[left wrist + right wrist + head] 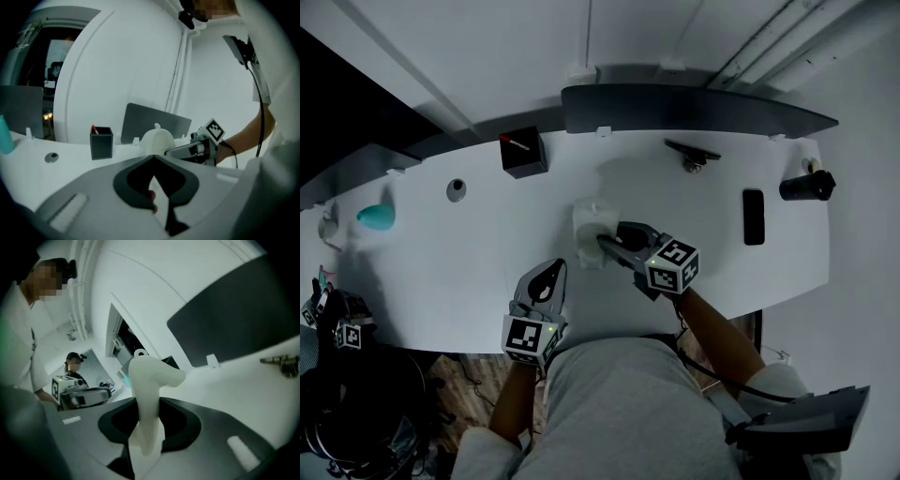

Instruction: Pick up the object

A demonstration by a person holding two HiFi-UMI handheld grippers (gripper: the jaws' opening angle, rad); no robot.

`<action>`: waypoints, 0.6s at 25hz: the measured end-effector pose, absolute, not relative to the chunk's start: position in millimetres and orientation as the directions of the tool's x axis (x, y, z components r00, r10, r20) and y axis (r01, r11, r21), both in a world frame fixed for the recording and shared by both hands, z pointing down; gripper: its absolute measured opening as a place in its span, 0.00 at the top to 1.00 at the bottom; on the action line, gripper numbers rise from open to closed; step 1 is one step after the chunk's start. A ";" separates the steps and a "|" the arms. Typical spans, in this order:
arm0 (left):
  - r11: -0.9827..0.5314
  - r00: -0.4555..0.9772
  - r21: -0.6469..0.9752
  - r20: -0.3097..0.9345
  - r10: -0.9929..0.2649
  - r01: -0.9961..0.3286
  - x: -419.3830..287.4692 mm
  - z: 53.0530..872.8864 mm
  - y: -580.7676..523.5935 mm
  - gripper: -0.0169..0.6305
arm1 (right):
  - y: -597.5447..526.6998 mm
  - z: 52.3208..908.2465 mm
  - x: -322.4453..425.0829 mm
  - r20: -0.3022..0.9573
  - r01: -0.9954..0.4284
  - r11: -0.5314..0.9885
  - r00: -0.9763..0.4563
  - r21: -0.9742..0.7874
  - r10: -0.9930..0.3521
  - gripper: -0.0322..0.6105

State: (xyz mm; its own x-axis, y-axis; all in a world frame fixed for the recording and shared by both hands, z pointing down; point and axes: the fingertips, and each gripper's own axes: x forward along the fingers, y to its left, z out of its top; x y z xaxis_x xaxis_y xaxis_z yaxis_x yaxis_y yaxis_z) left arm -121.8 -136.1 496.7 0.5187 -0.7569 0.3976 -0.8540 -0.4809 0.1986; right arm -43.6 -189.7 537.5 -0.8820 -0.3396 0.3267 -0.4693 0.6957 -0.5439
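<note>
The object is a white moulded piece (589,223) with a bulbous top and a small loop, standing near the middle of the white table (459,272). My right gripper (606,242) reaches it from the right and is shut on it. In the right gripper view the white piece (150,380) fills the gap between the jaws of my right gripper (147,430). My left gripper (550,274) rests shut and empty near the table's front edge, just left of and below the object. In the left gripper view, beyond my left gripper (157,187), the white piece (157,139) is seen with the right gripper's jaw against it.
A black pen cup (523,152) stands at the back left, and a dark curved panel (694,111) runs along the back edge. On the right lie a metal clip (692,155), a black slab (753,217) and a black cylinder (806,186). A teal object (375,217) sits far left.
</note>
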 end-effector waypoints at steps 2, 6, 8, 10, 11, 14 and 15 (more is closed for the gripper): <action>-0.511 0.537 0.170 0.346 -0.769 -0.843 -122.3 474.6 -141.1 0.97 | -181.7 504.2 -42.0 0.283 -0.430 0.777 -0.900 -0.459 -0.330 0.75; -0.560 0.585 0.169 0.236 -0.776 -0.811 -116.4 429.1 -148.6 0.97 | -167.3 446.9 -36.1 0.224 -0.368 0.873 -0.925 -0.320 -0.307 0.75; -0.601 0.630 0.191 0.203 -0.749 -0.776 -111.7 417.7 -145.5 0.97 | -161.8 427.9 -33.5 0.194 -0.347 0.889 -0.934 -0.300 -0.299 0.75; -0.641 0.677 0.221 0.180 -0.713 -0.735 -107.1 411.9 -141.0 0.97 | -157.7 415.8 -31.8 0.175 -0.337 0.895 -0.939 -0.292 -0.296 0.75; -0.656 0.695 0.234 0.174 -0.698 -0.718 -106.1 410.5 -139.1 0.97 | -156.0 411.7 -31.3 0.170 -0.334 0.899 -0.940 -0.285 -0.295 0.75; -0.691 0.734 0.252 0.165 -0.659 -0.677 -105.7 407.4 -133.5 0.97 | -152.1 405.1 -29.5 0.175 -0.332 0.906 -0.940 -0.263 -0.294 0.75; -0.709 0.754 0.260 0.164 -0.636 -0.655 -103.8 406.4 -130.8 0.97 | -151.0 404.0 -28.9 0.176 -0.330 0.909 -0.940 -0.253 -0.292 0.75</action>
